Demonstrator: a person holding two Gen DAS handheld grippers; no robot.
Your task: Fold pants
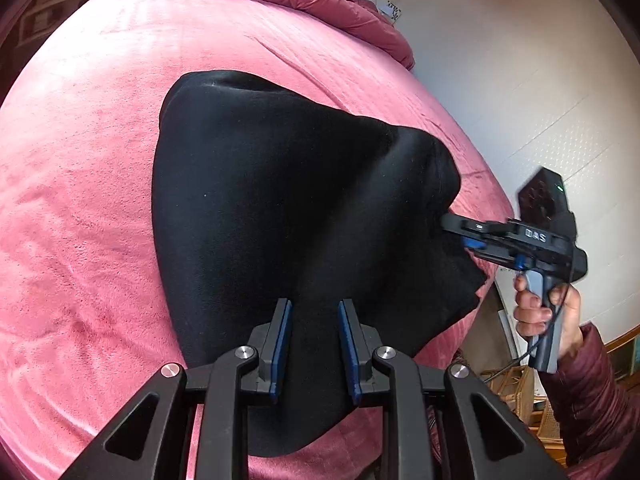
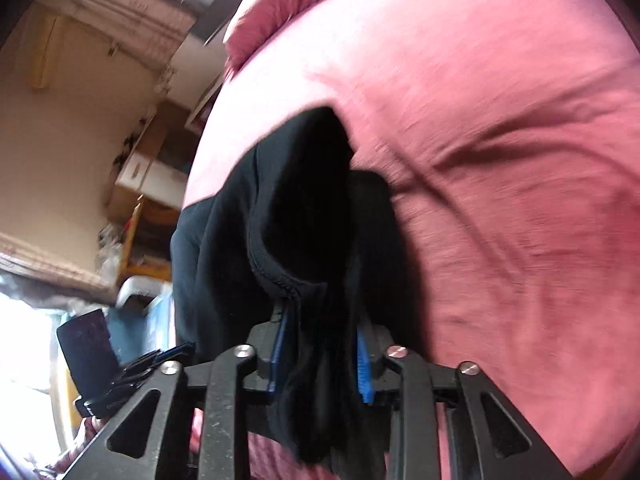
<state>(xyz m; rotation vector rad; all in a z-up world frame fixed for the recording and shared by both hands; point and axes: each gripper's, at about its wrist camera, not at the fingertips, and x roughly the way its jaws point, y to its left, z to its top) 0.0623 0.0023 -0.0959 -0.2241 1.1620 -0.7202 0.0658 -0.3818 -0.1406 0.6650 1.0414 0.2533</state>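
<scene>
We work over the bed (image 1: 80, 200), its pink cover under everything. On it, toward its near edge, lie the black pants (image 1: 260, 200), soft and limp, likely light but prone to sag and bunch; hems and seams seem best to grip. Our right hand-held gripper (image 2: 320, 344) pinches a bunched edge. Our left hand-held gripper (image 1: 314, 320) hovers open above the cloth, gripping nothing.

Black pants (image 1: 280, 200) of soft, matte fabric are spread over a pink bed cover (image 1: 80, 200). The far end is laid flat; the near right edge is lifted and drawn into a bunched peak. In the right wrist view, gathered layers with a stitched hem (image 2: 280, 276) are seen hanging in folds.
</scene>
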